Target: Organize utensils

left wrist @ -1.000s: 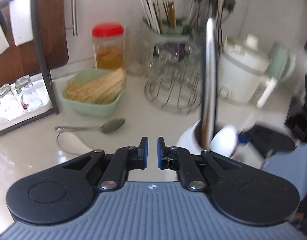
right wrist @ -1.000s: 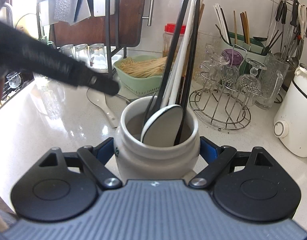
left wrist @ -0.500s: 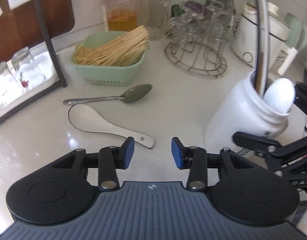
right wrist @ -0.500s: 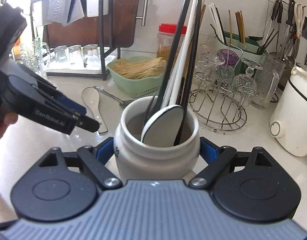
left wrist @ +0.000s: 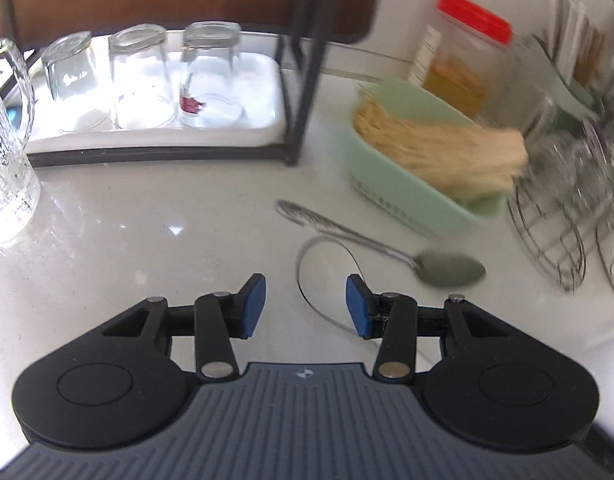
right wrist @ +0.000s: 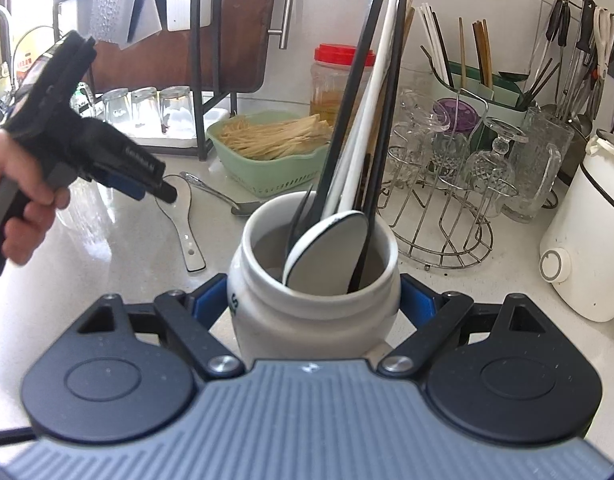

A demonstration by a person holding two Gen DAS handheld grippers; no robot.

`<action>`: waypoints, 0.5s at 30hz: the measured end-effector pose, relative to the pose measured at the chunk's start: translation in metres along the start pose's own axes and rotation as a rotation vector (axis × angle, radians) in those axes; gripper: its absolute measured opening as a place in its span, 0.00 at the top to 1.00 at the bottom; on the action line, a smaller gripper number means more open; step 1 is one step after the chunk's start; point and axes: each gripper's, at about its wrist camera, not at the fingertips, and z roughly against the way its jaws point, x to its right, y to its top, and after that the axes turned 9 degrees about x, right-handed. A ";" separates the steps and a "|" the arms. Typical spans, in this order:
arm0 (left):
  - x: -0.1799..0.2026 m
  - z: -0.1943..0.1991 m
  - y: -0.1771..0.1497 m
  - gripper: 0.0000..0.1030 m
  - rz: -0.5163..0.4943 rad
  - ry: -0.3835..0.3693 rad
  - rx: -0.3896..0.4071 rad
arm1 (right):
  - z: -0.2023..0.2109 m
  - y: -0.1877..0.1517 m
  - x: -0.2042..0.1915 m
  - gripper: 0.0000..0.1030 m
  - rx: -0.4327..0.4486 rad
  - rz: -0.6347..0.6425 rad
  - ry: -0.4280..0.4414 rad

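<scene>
Left wrist view: your left gripper (left wrist: 305,306) is spread wide, nothing between the blue pads (left wrist: 254,304). It hangs over the white counter (left wrist: 147,240), aimed at the bowl end of the white ceramic spoon (left wrist: 327,276), whose dark-edged rim shows between the fingertips and runs under the right-hand one. The metal spoon (left wrist: 381,248) lies just beyond it, bowl to the right, handle running up-left; the two look close or touching, can't tell which. Behind it sits the green basket (left wrist: 403,200) full of pale sticks, and behind that the red-lidded jar (left wrist: 463,68). Upper left: three upturned glasses (left wrist: 139,76) on a white tray (left wrist: 267,120) under the black rack. A textured glass mug (left wrist: 7,152) stands at the far left edge. The right side is blurred.

Right wrist view: your right gripper (right wrist: 313,306) is clamped on the white ceramic jar (right wrist: 307,316), one blue pad on each side of its body. The jar holds black and white chopsticks (right wrist: 371,120) leaning up and right, plus a white spoon with a dark rim. Your left hand (right wrist: 23,200) with its gripper (right wrist: 147,188) is at left, tips directly over the white spoon's (right wrist: 183,224) bowl. The metal spoon (right wrist: 223,198) lies between that spoon and the basket (right wrist: 267,164). To the right are the wire glass rack (right wrist: 447,216) and a white appliance (right wrist: 587,232).
</scene>
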 end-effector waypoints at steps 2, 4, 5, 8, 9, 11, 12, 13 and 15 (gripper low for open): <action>-0.004 -0.005 0.005 0.51 0.001 -0.005 0.007 | -0.001 0.000 0.000 0.12 -0.001 0.001 0.000; -0.007 -0.008 0.008 0.52 0.000 -0.031 0.001 | -0.001 0.000 0.000 0.11 -0.002 0.001 -0.001; -0.008 -0.010 0.009 0.53 -0.004 -0.047 -0.001 | -0.001 0.000 0.000 0.11 -0.002 0.002 -0.001; -0.003 -0.015 0.011 0.53 -0.043 -0.091 0.005 | -0.002 0.000 0.000 0.11 -0.002 0.002 -0.004; -0.001 -0.017 0.011 0.57 -0.063 -0.100 0.009 | -0.002 0.000 -0.001 0.11 -0.002 0.002 -0.004; 0.003 -0.023 0.011 0.65 -0.088 -0.100 -0.011 | -0.002 0.000 -0.001 0.11 -0.004 0.002 -0.007; 0.004 -0.025 0.011 0.68 -0.084 -0.103 -0.016 | -0.002 0.000 -0.001 0.11 -0.004 0.002 -0.007; 0.003 -0.026 0.010 0.71 -0.077 -0.110 -0.018 | -0.002 0.000 -0.001 0.11 -0.004 0.002 -0.008; 0.002 -0.027 0.009 0.76 -0.066 -0.116 -0.014 | -0.002 0.001 -0.001 0.11 -0.005 0.002 -0.009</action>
